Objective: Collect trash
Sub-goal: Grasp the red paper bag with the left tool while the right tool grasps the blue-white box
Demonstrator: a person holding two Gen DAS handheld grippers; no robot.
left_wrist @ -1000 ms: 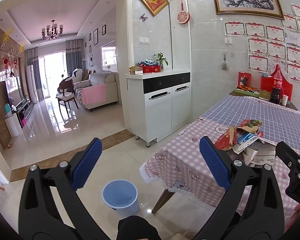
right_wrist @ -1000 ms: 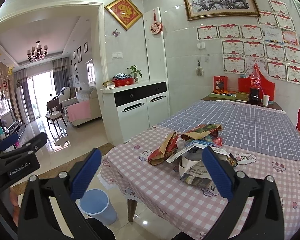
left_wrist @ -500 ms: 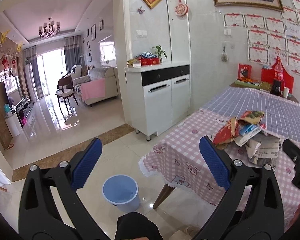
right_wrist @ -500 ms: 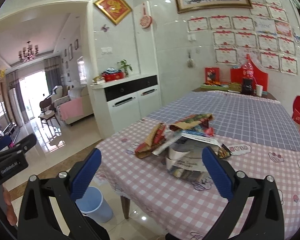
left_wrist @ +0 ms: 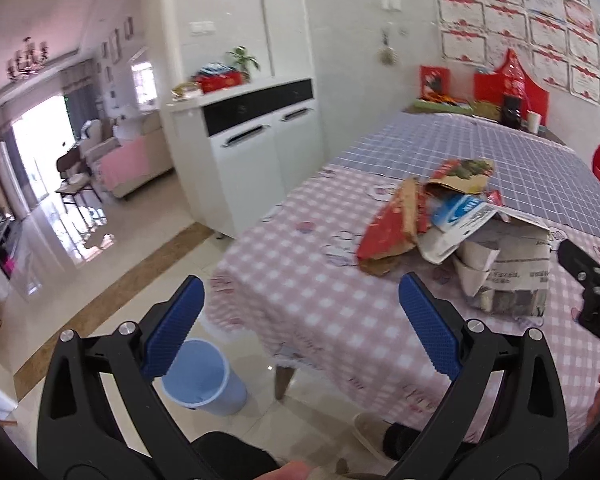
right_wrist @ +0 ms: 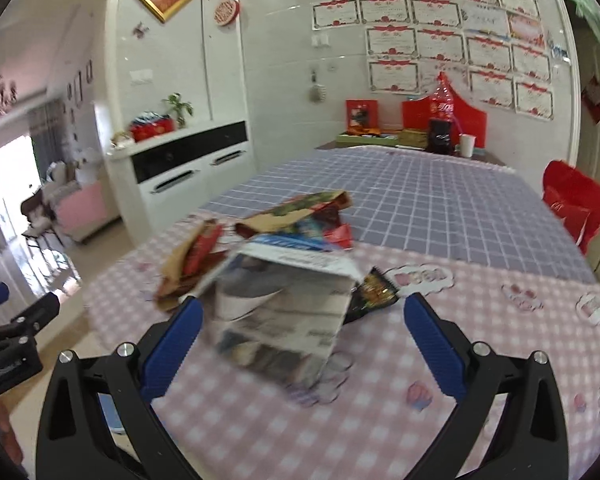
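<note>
— What covered the long dining table (right_wrist: 440,208)?
— Pink checked cloth at lower frame, purple grid cloth beyond. A heap of crumpled paper wrappers (right_wrist: 284,280) lay mid-frame.
— And the glossy tiled floor (left_wrist: 112,264)?
— A light-blue plastic bin (left_wrist: 204,380), lower left.

The left claw (left_wrist: 300,320) gapes empty above the blue bin (left_wrist: 202,380), trash pile (left_wrist: 456,224) on the table (left_wrist: 320,280).

**What I can't make out**

My right view is smeared: the newspaper (right_wrist: 284,316) is unreadable. My left tongs' finger covers part of the blue bin (left_wrist: 204,380). The right tongs (left_wrist: 592,280) are cut off at the edge. The wall certificates (right_wrist: 440,44) are too small to read.
</note>
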